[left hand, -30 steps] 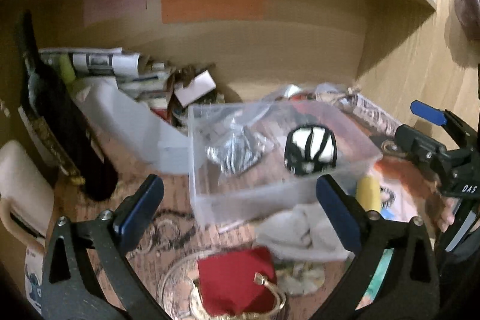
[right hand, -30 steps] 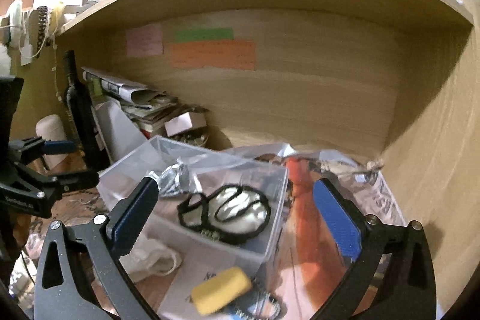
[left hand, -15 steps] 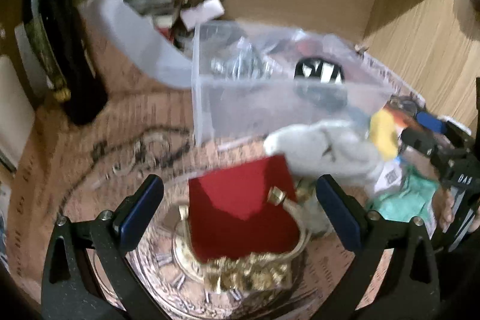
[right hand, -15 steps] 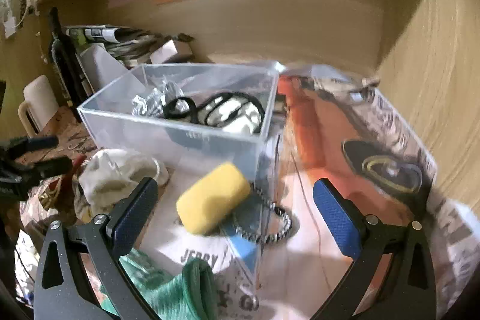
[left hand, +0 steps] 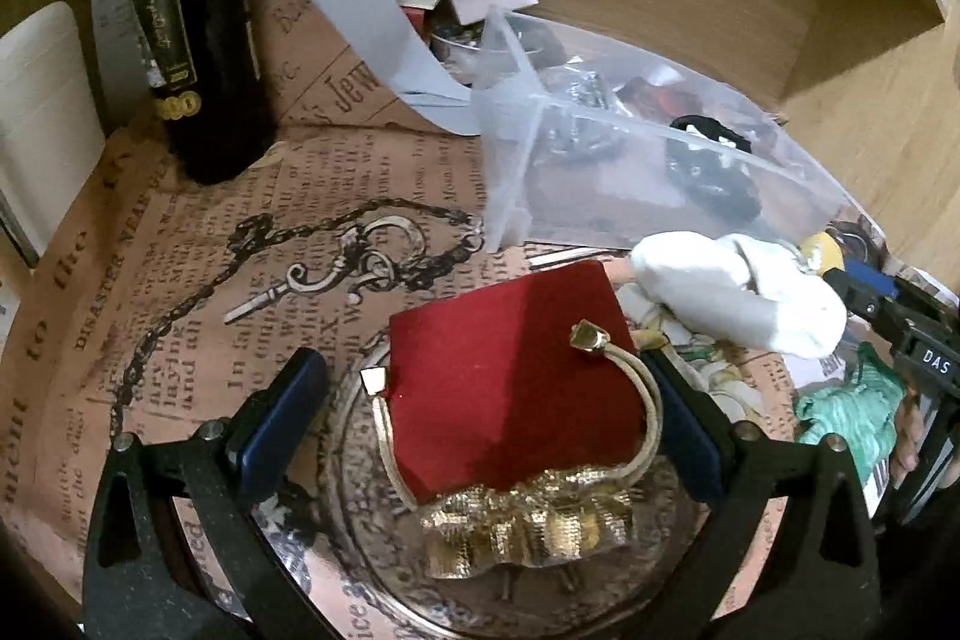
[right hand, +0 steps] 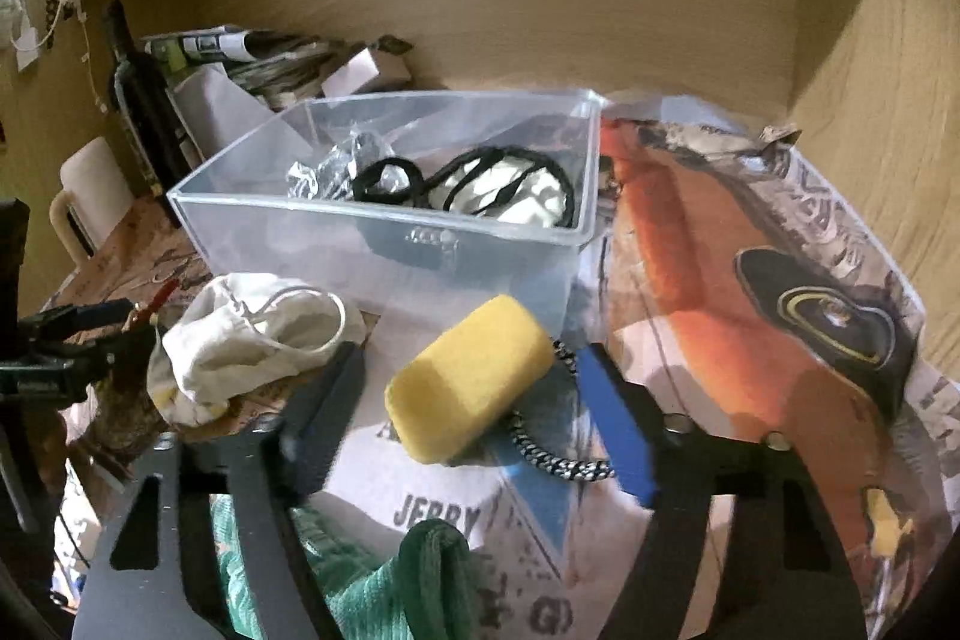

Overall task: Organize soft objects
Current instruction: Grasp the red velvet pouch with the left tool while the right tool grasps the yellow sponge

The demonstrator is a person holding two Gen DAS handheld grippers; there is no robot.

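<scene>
Both hand-held grippers descending since earlier frame: left hand-held gripper (left hand: 480,418) open, straddling red velvet pouch (left hand: 510,382) on desk; right hand-held gripper (right hand: 474,418) open, closing around yellow foam sponge (right hand: 468,376) beside clear plastic bin (right hand: 390,208).

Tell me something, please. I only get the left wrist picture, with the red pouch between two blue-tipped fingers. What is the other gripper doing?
Observer: The right gripper is open, with a yellow sponge between its fingers. Neither finger touches it.
Operator: Is the sponge lying on anything?
Observer: Its right end rests over a black-and-white beaded cord.
Operator: And under all that?
Observer: A printed paper that reads "JERRY" in dark letters.
</scene>
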